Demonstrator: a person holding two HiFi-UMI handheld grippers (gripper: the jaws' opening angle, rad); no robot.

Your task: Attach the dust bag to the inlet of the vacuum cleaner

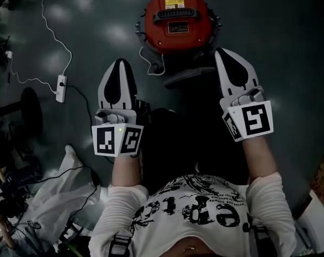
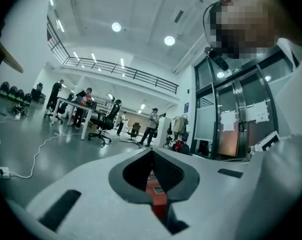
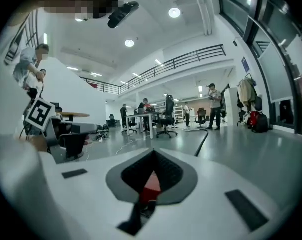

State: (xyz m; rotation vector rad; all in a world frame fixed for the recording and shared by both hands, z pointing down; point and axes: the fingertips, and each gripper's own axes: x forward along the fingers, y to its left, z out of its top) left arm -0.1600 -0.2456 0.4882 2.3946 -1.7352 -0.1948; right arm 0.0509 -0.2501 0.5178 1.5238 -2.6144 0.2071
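The red vacuum cleaner (image 1: pixel 176 19) stands on the dark floor at the top middle of the head view, with a black handle and a yellow label on its lid. My left gripper (image 1: pixel 119 63) is held up below and left of it, jaws shut with nothing between them. To the right of the vacuum my right gripper (image 1: pixel 221 51) is held up too, shut and empty. Both point level across the hall. A red patch of the vacuum (image 2: pixel 158 196) shows through the left gripper (image 2: pixel 151 151). The same red (image 3: pixel 151 184) shows below the right gripper (image 3: pixel 153 154). A white crumpled bag-like sheet (image 1: pixel 46 197) lies at lower left.
A white power strip (image 1: pixel 61 88) with a long white cable lies left of the vacuum. A black round base (image 1: pixel 31 111) and tangled cables (image 1: pixel 12 197) sit at the left edge. Desks, office chairs (image 2: pixel 103 124) and people (image 3: pixel 212 106) stand far off in the hall.
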